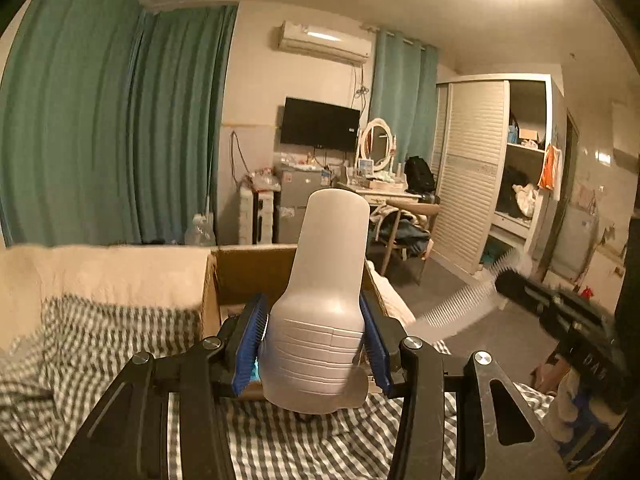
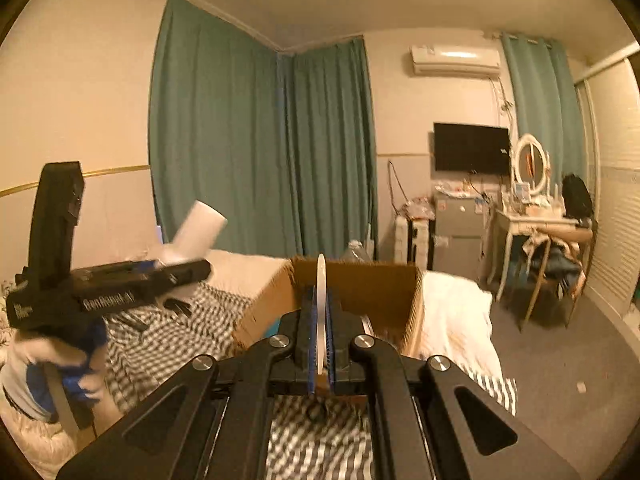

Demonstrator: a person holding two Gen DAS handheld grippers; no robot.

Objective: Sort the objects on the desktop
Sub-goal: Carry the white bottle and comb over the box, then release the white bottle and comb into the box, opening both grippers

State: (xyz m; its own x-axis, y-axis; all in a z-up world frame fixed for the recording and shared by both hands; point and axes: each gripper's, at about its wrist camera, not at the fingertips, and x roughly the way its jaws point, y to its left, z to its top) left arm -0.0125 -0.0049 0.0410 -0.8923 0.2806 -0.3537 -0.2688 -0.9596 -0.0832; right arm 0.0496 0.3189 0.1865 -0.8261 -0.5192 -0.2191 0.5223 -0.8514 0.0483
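My left gripper [image 1: 316,320] is shut on a white plastic bottle [image 1: 324,280] and holds it upright in front of an open cardboard box [image 1: 248,276] on the checked bedspread. The bottle also shows in the right wrist view [image 2: 196,236], tilted, above the left gripper's body [image 2: 120,284]. My right gripper [image 2: 319,312] is shut on a thin white comb [image 2: 321,308], seen edge-on, just before the same box [image 2: 360,284]. In the left wrist view the comb [image 1: 460,304] sticks out from the right gripper, blurred, to the right of the box.
The grey-and-white checked bedspread [image 1: 120,340] covers the bed, with a cream blanket [image 1: 100,276] behind and white bedding [image 2: 452,320] right of the box. Beyond are teal curtains, a dressing table with chair [image 2: 540,240], a small fridge and a wardrobe [image 1: 472,176].
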